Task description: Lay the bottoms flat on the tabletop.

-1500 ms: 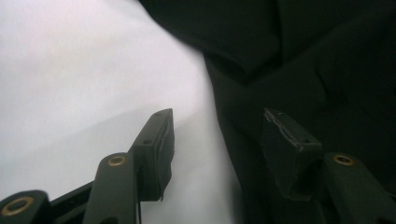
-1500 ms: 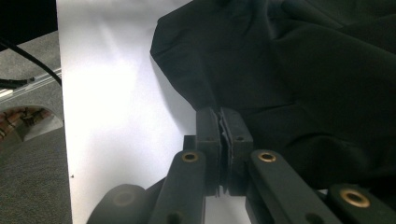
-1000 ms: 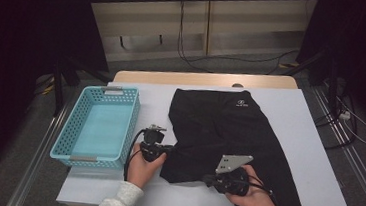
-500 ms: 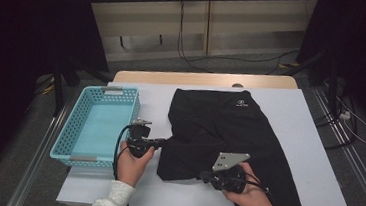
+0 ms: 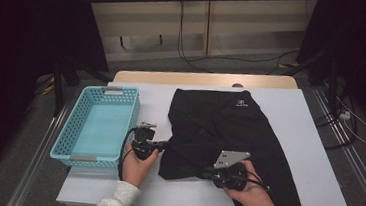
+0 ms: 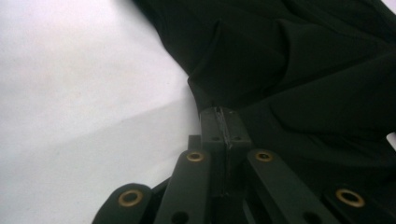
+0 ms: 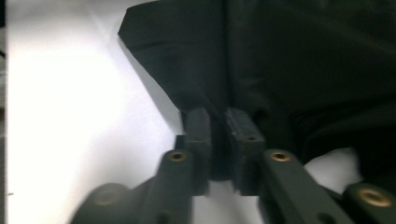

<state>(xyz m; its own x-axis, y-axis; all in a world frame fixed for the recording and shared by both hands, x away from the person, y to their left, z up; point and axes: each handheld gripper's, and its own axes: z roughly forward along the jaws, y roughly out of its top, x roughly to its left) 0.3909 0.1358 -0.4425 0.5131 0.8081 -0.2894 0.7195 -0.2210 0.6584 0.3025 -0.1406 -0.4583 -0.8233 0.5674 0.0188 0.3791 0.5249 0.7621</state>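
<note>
A black garment (image 5: 234, 127) with a small white logo lies spread on the white table (image 5: 300, 113), its lower left part folded over. My left gripper (image 5: 165, 144) is at the garment's left edge; in the left gripper view its jaws (image 6: 220, 115) are pressed together, pinching the edge of the dark cloth (image 6: 303, 70). My right gripper (image 5: 206, 174) lies on the garment near the table's front. In the right gripper view its jaws (image 7: 217, 122) have just been opening. They stand a little apart, with the fold of black cloth (image 7: 303, 60) at their tips.
A light blue plastic basket (image 5: 96, 125) stands empty on the table's left part, just left of my left hand. Cables and dark stands sit on the floor beyond the table and to its right.
My left gripper has shifted a short way to the left, tugging the garment's left edge outward. The right hand has stayed in place, and its jaws have parted slightly.
</note>
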